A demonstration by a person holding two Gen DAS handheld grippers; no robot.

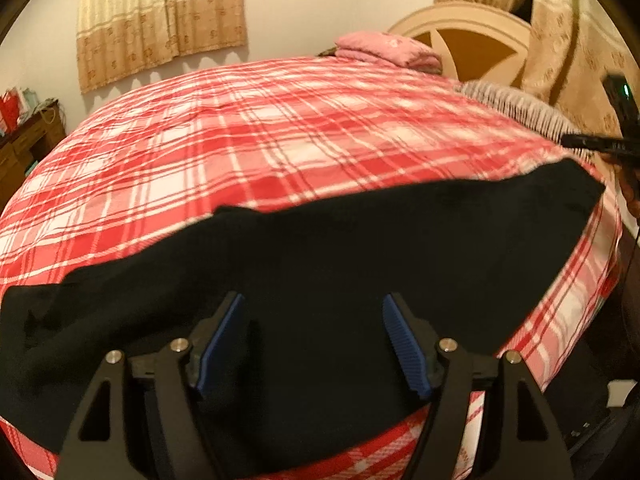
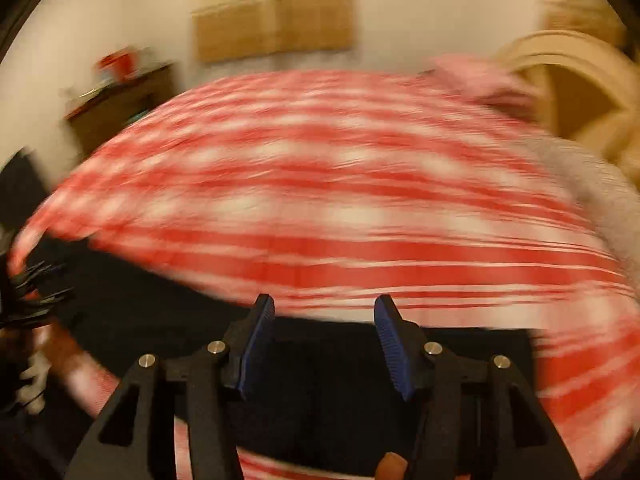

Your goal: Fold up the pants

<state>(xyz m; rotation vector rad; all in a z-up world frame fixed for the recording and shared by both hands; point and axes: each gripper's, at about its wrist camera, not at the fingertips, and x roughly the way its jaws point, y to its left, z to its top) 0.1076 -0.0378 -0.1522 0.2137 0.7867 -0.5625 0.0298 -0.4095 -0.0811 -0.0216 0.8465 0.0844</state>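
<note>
The bed (image 1: 280,140) fills the room, a wide mattress under a woven cotton sheet in red, pink and white plaid, its lines crossing in neat squares, and no writing or label on it that can be read. Behind it, a cream wooden headboard (image 1: 472,36) with a rounded arch and tan panels cut like spokes, and pale gold curtains (image 1: 160,24) hanging in soft pleats with a darker patterned band along the bottom. Now the pants (image 1: 340,280): black, matte, soft-looking cloth, lying flat in a long band across the near edge of the bed, one end squared off toward the right, the other spreading out at the left, with no tag or logo showing. A folded pink blanket (image 1: 388,50), plush and rounded, sits at the far side by the headboard, and a grey ribbed, fringed cloth (image 1: 516,106) lies along the sheet's right edge. A dark wooden desk (image 1: 28,140) stands off to the left with red items on top, too small to read. The left gripper (image 1: 314,340) hangs over the pants, its blue ridged pads (image 1: 404,344) spread wide and released, nothing between them. The right gripper (image 2: 324,344), in a heavily blurred view, is above the pants' far edge, black frame and blue ribbed pads parted, gripping nothing.
</note>
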